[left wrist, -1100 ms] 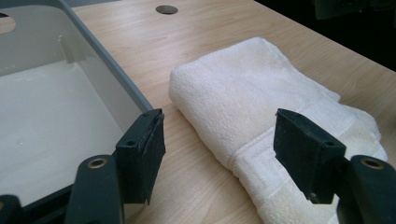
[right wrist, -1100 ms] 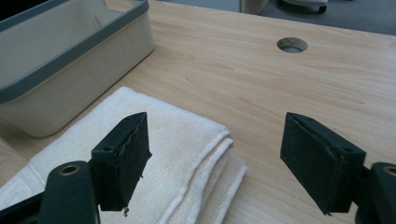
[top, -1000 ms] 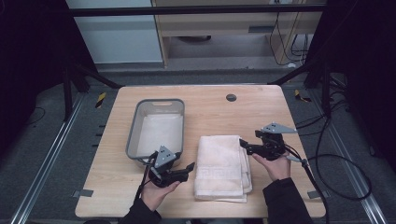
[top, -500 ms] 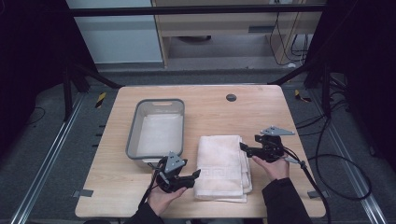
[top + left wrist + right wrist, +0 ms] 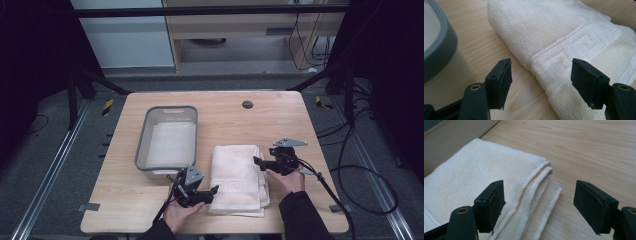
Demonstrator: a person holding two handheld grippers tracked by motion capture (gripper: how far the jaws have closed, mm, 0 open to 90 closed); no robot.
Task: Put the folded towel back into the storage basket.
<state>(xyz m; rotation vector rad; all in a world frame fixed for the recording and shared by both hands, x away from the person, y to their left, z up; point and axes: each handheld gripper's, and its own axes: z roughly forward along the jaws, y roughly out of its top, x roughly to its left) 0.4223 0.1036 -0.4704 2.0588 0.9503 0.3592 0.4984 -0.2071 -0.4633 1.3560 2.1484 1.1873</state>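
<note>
A folded white towel (image 5: 239,177) with a woven key-pattern band lies on the wooden table (image 5: 280,120), right of a grey bin (image 5: 167,142). My left gripper (image 5: 214,191) sits low at the towel's near left corner, open. Its jaws have just been opening, and in the left gripper view (image 5: 541,65) the towel's edge (image 5: 564,27) lies ahead between them, untouched. My right gripper (image 5: 257,162) hovers at the towel's right edge, open. In the right gripper view (image 5: 540,185) the stacked layers of the towel (image 5: 481,170) lie under the gap between its jaws.
The grey bin holds a flat white cloth (image 5: 172,145); its wall (image 5: 439,50) stands close to my left jaw. A dark round hole (image 5: 247,104) marks the table's far side. Bare wood (image 5: 586,150) extends right of the towel. Cables trail off the table's right edge.
Both hands have sunk toward the towel. The left gripper has shifted right, closer to the towel's near left corner. The towel and bin have not moved.
</note>
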